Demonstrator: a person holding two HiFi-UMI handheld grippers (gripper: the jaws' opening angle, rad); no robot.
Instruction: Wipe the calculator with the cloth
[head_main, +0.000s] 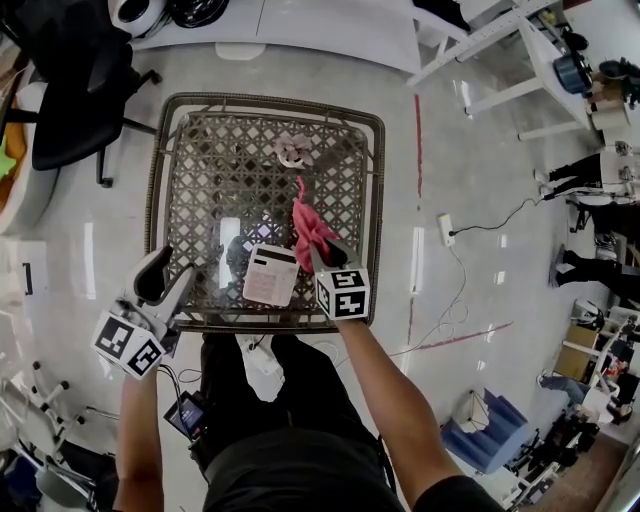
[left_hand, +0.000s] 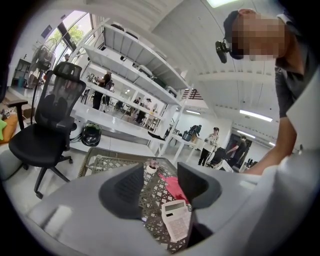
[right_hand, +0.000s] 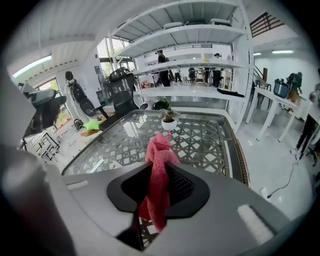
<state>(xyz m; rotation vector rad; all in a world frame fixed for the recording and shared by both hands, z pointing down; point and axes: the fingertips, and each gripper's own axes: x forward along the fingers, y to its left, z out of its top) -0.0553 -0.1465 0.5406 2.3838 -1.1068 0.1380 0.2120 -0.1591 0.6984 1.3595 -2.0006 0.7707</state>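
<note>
While my right tongs sit clenched on the pink cloth, the white calculator lies face up on the tabletop.
Cloth bunched between the pads, one end poking up past the tips, the other hanging below. Calculator sits near the front edge, just left of the right tongs, apart from the cloth. Left tongs released, nothing between the pads, held off the tabletop's near-left corner. Glass over wicker lattice. Small potted plant toward the far side. Black office chair on the floor, far left.
</note>
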